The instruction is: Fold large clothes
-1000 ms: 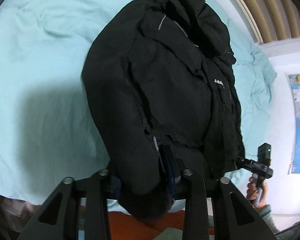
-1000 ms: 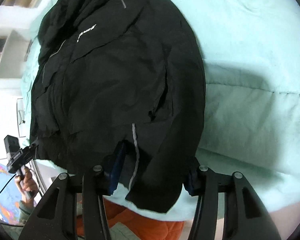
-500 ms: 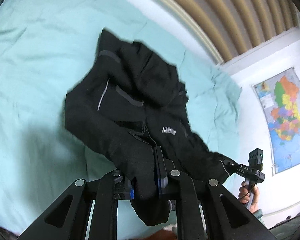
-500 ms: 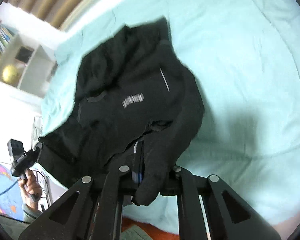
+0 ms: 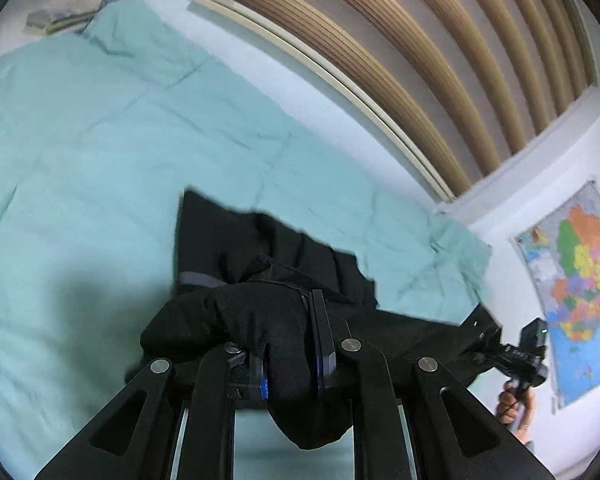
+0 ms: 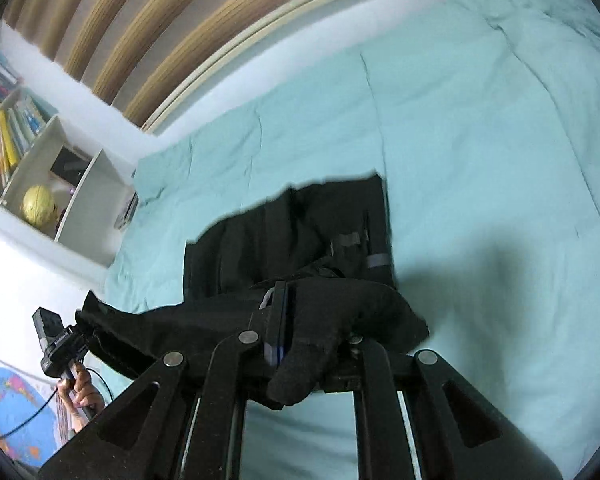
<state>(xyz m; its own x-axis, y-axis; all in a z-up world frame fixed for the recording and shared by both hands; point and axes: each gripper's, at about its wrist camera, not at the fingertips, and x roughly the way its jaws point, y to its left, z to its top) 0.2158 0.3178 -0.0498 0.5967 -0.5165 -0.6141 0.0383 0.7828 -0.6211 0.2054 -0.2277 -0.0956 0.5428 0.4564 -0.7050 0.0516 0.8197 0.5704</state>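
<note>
A black jacket (image 5: 260, 264) with grey reflective strips hangs stretched between both grippers above the mint-green bed; it also shows in the right wrist view (image 6: 300, 240). My left gripper (image 5: 290, 360) is shut on a bunched corner of the jacket, which drapes over its fingers. My right gripper (image 6: 300, 344) is shut on the other corner in the same way. The other gripper shows at the far end of the cloth in each view: the right one (image 5: 516, 356) and the left one (image 6: 60, 344). The jacket's lower part hangs down toward the bed.
The mint-green duvet (image 5: 100, 140) covers the bed (image 6: 480, 120). A slatted wooden headboard (image 5: 420, 60) stands behind it. A wall map (image 5: 580, 280) hangs on the right. A white bookshelf (image 6: 32, 152) with books and a yellow ball stands beside the bed.
Both grippers have lifted the jacket off the bed and risen, tilting up toward the headboard. The jacket, spread out and close a second ago, now hangs folded between them.
</note>
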